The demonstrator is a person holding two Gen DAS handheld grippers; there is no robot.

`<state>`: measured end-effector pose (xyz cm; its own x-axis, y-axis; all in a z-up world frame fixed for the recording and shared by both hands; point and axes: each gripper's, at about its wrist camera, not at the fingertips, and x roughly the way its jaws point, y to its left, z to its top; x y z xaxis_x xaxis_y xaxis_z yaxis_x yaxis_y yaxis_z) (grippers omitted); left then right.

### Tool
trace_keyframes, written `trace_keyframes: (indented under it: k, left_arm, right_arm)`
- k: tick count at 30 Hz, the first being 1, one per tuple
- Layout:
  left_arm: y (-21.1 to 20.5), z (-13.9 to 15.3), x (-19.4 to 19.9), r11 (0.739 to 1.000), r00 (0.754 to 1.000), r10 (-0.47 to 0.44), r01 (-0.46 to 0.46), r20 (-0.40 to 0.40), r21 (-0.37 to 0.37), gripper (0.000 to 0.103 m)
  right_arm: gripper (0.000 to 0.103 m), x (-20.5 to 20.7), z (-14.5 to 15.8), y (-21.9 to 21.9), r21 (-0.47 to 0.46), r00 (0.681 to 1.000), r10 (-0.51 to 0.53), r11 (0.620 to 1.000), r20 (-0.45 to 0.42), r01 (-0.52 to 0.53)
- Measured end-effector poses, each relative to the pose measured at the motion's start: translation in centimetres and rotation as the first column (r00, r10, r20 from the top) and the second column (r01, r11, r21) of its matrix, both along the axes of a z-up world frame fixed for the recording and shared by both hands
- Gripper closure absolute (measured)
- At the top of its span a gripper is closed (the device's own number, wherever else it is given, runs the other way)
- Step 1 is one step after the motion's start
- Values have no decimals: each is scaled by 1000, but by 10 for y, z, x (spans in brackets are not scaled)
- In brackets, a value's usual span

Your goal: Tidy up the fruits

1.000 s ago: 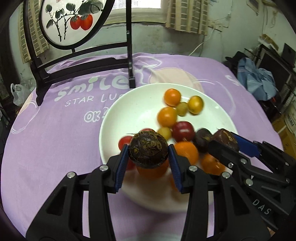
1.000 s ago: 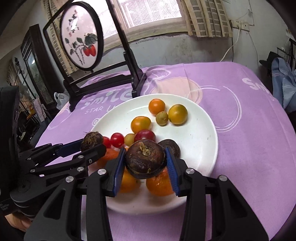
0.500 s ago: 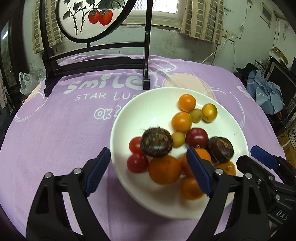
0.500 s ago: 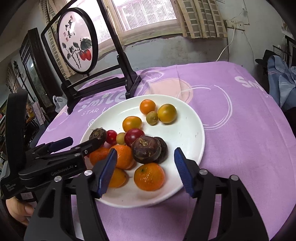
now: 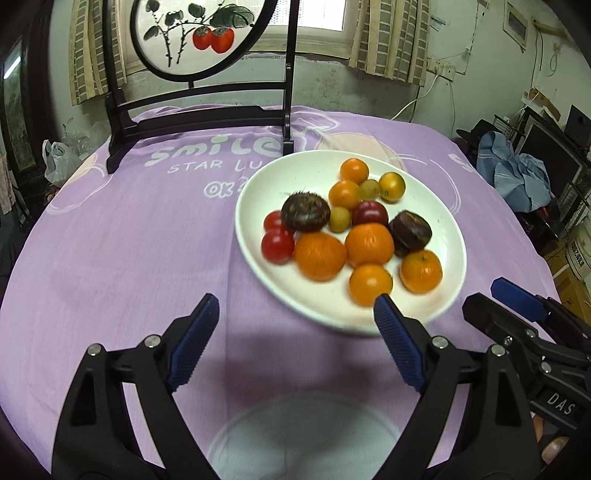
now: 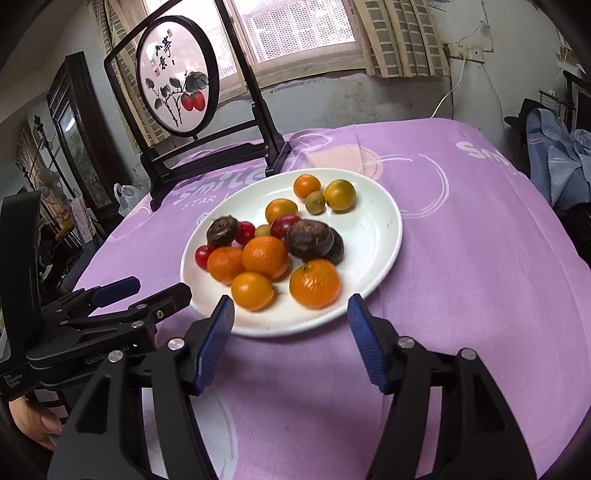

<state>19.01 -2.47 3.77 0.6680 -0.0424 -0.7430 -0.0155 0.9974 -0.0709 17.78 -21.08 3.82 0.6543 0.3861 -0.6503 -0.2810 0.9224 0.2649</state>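
Now both grippers, left gripper [image 5: 295,334] and right gripper [image 6: 290,326], jaws just opening, holding nothing; dark fruits resting on white plate [image 6: 384,236]; backing off level, avoiding rim.

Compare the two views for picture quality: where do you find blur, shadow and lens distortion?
Left wrist view: fruit at the near rim of the white plate is motion-smeared, a shadow darkens the purple cloth in front, and the edges bow. Right wrist view: fruit sharper, bright window washed out, the same fisheye curving.

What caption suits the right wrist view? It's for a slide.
Right gripper open and empty before a white plate of mixed fruit on purple cloth.
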Motion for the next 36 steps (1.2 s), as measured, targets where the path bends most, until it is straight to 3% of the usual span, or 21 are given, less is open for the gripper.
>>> trace_keyframes:
  k: [13, 20, 27, 36]
  left_arm:
    - [12, -9, -62, 1000, 1000, -8, 8, 1, 0, 8]
    - [6, -17, -87, 999, 1000, -5, 5, 5, 44, 2]
    - [6, -24, -97, 999, 1000, -4, 4, -11, 52, 2]
    - [9, -30, -103, 1000, 1000, -12, 12, -15, 28, 2]
  right_arm:
    - [32, -53, -17, 4, -58, 999, -22, 998, -49, 19]
    - [30, -74, -21, 4, -90, 999, -7, 996, -45, 3]
    - [30, -83, -30, 5, -110, 999, -5, 994, -46, 0]
    - [30, -83, -37, 0, -67, 998, 3, 998, -65, -7]
